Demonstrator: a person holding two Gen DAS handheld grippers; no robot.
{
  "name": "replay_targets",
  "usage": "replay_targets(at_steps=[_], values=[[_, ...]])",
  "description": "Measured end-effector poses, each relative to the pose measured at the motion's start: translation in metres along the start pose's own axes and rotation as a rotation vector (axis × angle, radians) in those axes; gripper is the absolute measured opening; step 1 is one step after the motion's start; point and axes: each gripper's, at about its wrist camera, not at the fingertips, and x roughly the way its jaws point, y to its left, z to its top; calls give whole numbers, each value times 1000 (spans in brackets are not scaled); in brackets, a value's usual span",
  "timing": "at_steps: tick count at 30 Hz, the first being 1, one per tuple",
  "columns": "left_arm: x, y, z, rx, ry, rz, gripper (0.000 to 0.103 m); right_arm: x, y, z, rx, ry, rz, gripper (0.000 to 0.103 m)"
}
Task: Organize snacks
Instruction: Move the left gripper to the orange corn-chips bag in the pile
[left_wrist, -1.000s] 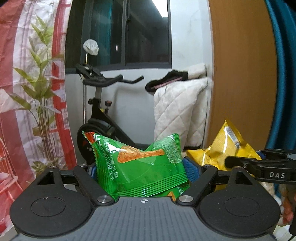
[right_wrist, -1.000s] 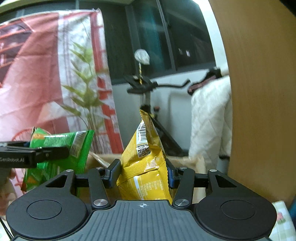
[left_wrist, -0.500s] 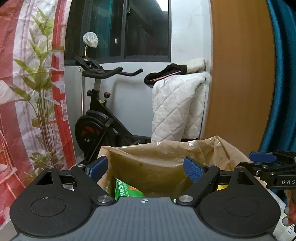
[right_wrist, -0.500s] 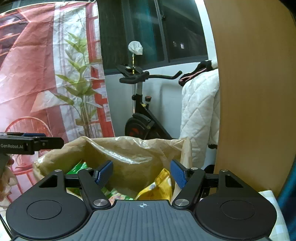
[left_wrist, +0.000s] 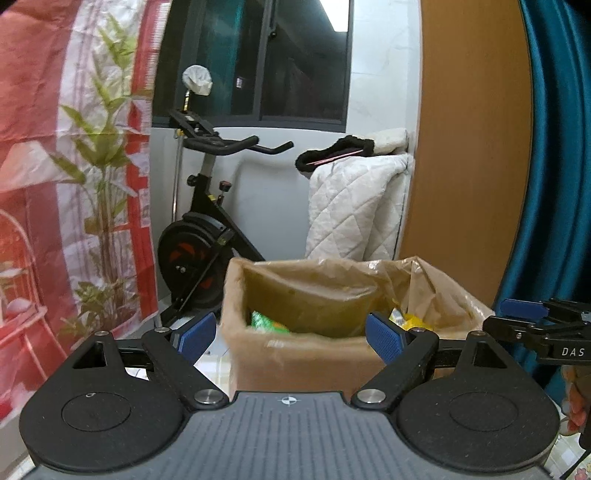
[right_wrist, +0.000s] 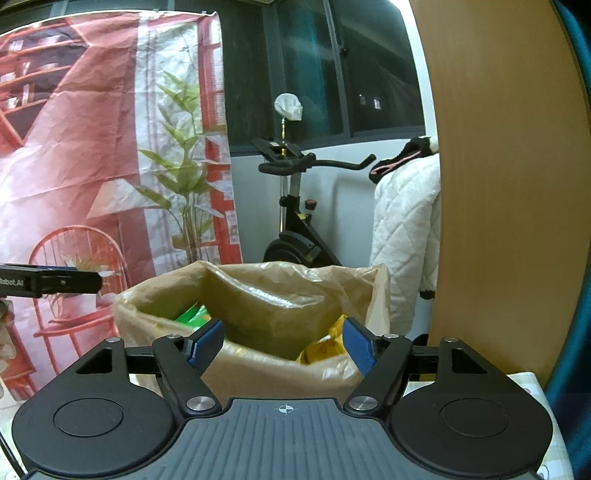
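behind the bench an exercise bike (left_wrist: 207, 236) stands; both snack packets lie in the lined bin (right_wrist: 258, 295). left hand-held gripper (left_wrist: 291, 332) and right hand-held gripper (right_wrist: 282, 343) gape wide, empty, the right's jaws just opened; next, fetch more snacks.

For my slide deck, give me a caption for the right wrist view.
Open right gripper before the lined box holding green and yellow snack bags.

My view shows a table (right_wrist: 524, 384) with a pale checked, floral-printed cover, seen only in strips: lower right of the right wrist frame, lower right and lower centre of the left wrist frame. One item stands directly on it: a box (left_wrist: 295, 354) lined with a tan plastic bag, at frame centre. I cannot tell where the table's edges run.
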Motion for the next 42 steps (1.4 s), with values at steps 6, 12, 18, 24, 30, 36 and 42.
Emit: replay_targets(at_steps=[6,12,18,24,30,36,42], values=[[-21,8,-26,-28,6,45,89,-16,3,-23,15,16,0,71],[-33,21,-54,-126,53,71,89,-24,0,-55,49,66,-17,70],[-33,29,-79,-163,119,81,84,-28,0,-83,62,119,-43,70],[-31,34,-96,-188,158,77,84,-29,1,-103,67,171,-58,70],[-29,31,-107,-193,183,71,84,-30,1,-119,80,201,-69,70],[-31,30,-115,-191,195,60,84,-33,-6,-130,99,221,-82,70],[-30,26,-124,-194,225,43,84,-33,-5,-140,103,252,-84,70]])
